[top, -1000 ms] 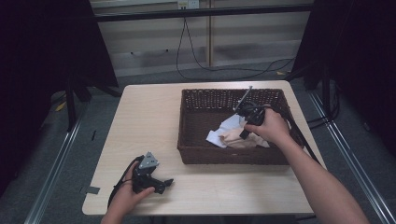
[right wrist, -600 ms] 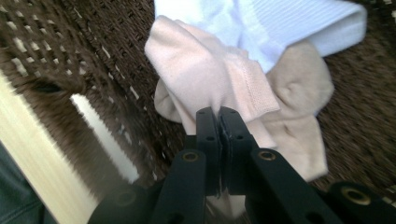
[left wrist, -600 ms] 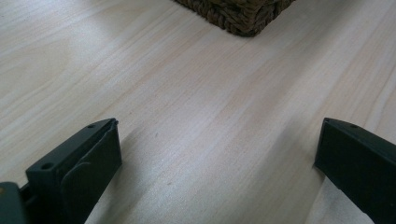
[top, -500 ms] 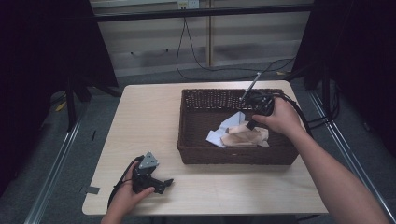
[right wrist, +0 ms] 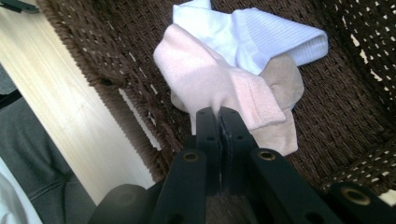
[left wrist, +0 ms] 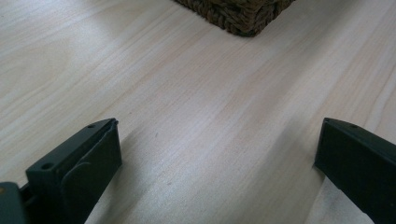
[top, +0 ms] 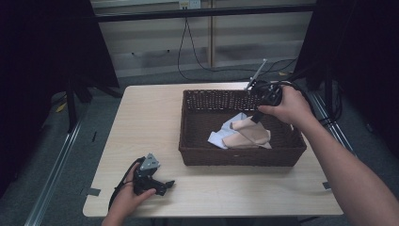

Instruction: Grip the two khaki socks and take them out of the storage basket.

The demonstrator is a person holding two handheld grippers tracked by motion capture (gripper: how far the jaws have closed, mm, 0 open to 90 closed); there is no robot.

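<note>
1. A pale wooden table point(top: 150, 122) with rounded corners carries a dark brown wicker basket point(top: 202, 141) on its right half, the basket's front wall set back from the table's near edge.
2. The basket is rectangular, with a tightly woven wall and a more open weave along its far side.
3. Inside, toward the basket's middle, lie soft knitted socks in a loose heap: a pale pink sock point(right wrist: 210, 88) on top, a white ribbed sock point(right wrist: 275, 39) behind it toward the far wall, and a beige sock point(right wrist: 280, 79) beneath.
4. The right gripper point(right wrist: 218, 116), held over the basket's far right corner, points down into it; its jaws are pressed together, and the pink sock's edge lies right at their tips, though whether fabric is pinched there cannot be told.
5. The left gripper point(top: 162, 186) rests on the table near the front left corner, well apart from the basket, jaws spread wide over bare wood grain.
6. Black cables point(top: 188, 52) hang against the back wall behind the table.
</note>
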